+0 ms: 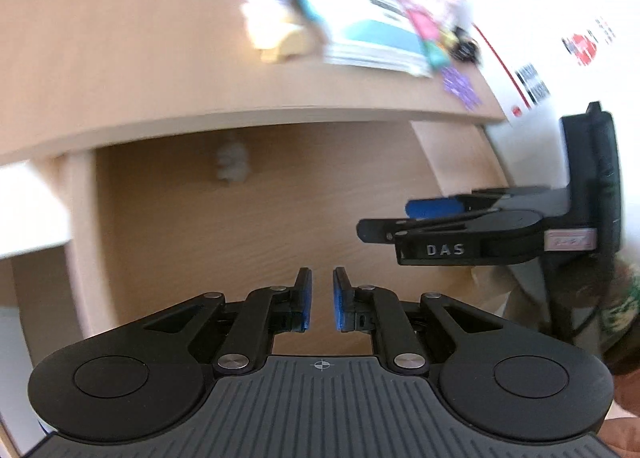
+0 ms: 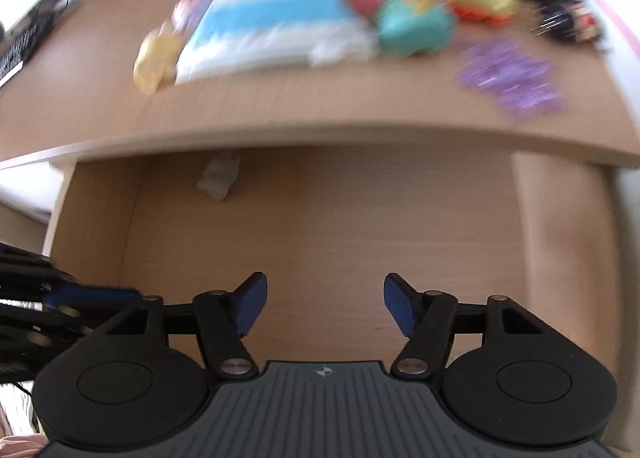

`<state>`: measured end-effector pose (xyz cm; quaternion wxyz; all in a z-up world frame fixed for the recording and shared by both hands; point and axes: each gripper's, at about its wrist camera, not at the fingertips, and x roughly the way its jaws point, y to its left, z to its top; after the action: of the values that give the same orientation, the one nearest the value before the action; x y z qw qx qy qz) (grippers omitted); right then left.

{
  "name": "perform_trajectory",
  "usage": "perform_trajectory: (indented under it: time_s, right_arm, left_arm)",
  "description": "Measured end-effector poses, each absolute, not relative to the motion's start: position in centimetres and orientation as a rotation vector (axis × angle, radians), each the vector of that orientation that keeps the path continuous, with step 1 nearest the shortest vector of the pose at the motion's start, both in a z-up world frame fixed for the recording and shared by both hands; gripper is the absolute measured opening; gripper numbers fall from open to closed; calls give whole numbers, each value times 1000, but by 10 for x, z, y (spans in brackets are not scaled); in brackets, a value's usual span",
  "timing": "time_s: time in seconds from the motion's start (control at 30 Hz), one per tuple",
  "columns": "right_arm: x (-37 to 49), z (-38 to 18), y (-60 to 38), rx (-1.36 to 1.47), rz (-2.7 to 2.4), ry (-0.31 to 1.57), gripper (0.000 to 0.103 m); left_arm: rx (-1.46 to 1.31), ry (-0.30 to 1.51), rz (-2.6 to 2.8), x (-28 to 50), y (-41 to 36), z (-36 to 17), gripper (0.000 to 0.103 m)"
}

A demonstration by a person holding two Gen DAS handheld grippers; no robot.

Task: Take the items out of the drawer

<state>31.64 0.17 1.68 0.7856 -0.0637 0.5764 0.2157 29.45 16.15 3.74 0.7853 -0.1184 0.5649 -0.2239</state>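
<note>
The wooden drawer (image 1: 240, 226) stands pulled out below the desk edge. Its floor (image 2: 340, 226) is bare except for one small grey object (image 1: 232, 162) lying at the back, left of centre (image 2: 218, 178). My left gripper (image 1: 322, 298) hovers over the drawer front, its blue pads almost together with nothing between them. My right gripper (image 2: 324, 306) is wide open and empty above the drawer floor. In the left wrist view it reaches in from the right (image 1: 384, 226). The left gripper shows at the left edge of the right wrist view (image 2: 80, 298).
On the desk top behind the drawer lie a blue-and-white book (image 2: 272, 18), a yellow plush (image 2: 154, 58), a pink and teal toy (image 2: 412, 14) and a purple piece (image 2: 512, 78). A white box with red print (image 1: 540, 38) sits at the right. Both views are motion-blurred.
</note>
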Motion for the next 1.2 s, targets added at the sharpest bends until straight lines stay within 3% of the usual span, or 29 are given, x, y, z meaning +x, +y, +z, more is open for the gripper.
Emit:
perform_trajectory:
  time_s: [0.33,0.7,0.8,0.9,1.2]
  right_arm:
    - [324,13,77,-138,559,1082,65]
    - [319,-21,145,-232,610,999,63]
    - [327,-33,152,-226,592,1026,52]
    - [329,-33,155,-245,589,1035,28]
    - [297,43,78,-157,564,1003,28]
  left_arm:
    - [-372,1111,-359,264,197,62,12]
    - [-438,1134,-186,240,247,65,12]
    - [-433,1140,-183,239,249,64,12]
    - [-420,1143,-199,242,248,65,12]
    - [-233,1148,-444,283,190,68,12]
